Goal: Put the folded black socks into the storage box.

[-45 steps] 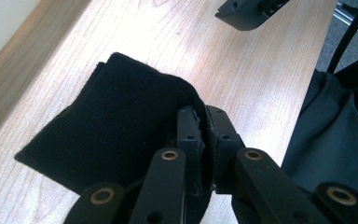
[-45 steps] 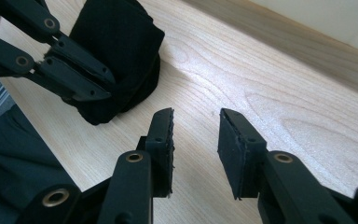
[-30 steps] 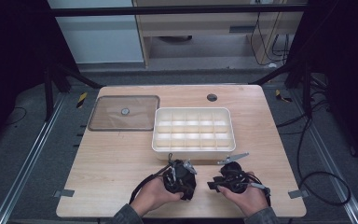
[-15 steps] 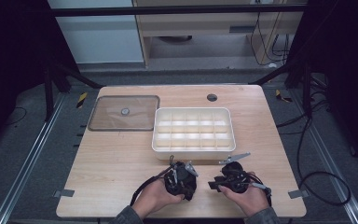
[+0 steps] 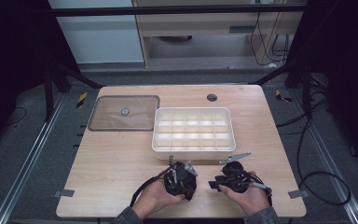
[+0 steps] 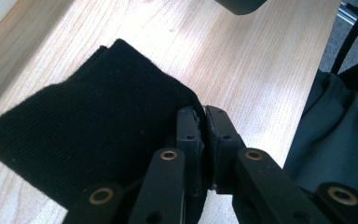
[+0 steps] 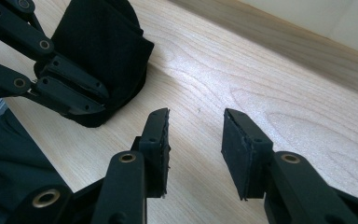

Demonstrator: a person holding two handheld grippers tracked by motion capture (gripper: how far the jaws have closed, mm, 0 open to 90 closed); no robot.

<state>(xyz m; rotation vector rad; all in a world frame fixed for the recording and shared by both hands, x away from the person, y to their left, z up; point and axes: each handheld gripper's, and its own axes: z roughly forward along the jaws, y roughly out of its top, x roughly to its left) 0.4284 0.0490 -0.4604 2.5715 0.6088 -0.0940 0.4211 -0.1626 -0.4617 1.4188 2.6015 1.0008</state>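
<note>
A piece of black knit cloth (image 6: 88, 140) lies on the wooden table (image 6: 242, 60), and my left gripper (image 6: 203, 112) is shut on its edge, the pads pressed tight together over the fabric. In the right gripper view the same cloth (image 7: 98, 42) bulges behind the left gripper (image 7: 93, 100) at the upper left. My right gripper (image 7: 196, 116) stands open over bare wood a short way from the cloth, with nothing between its pads. From above, the left gripper (image 5: 189, 184) and the right gripper (image 5: 216, 183) sit side by side near the table's front edge, each in a hand.
A white box (image 5: 193, 151) with several empty compartments stands just beyond the grippers. Its clear lid (image 5: 123, 113) lies flat at the back left. A small round hole (image 5: 211, 97) is in the tabletop at the back. The person's dark clothing (image 6: 335, 140) is at the near edge.
</note>
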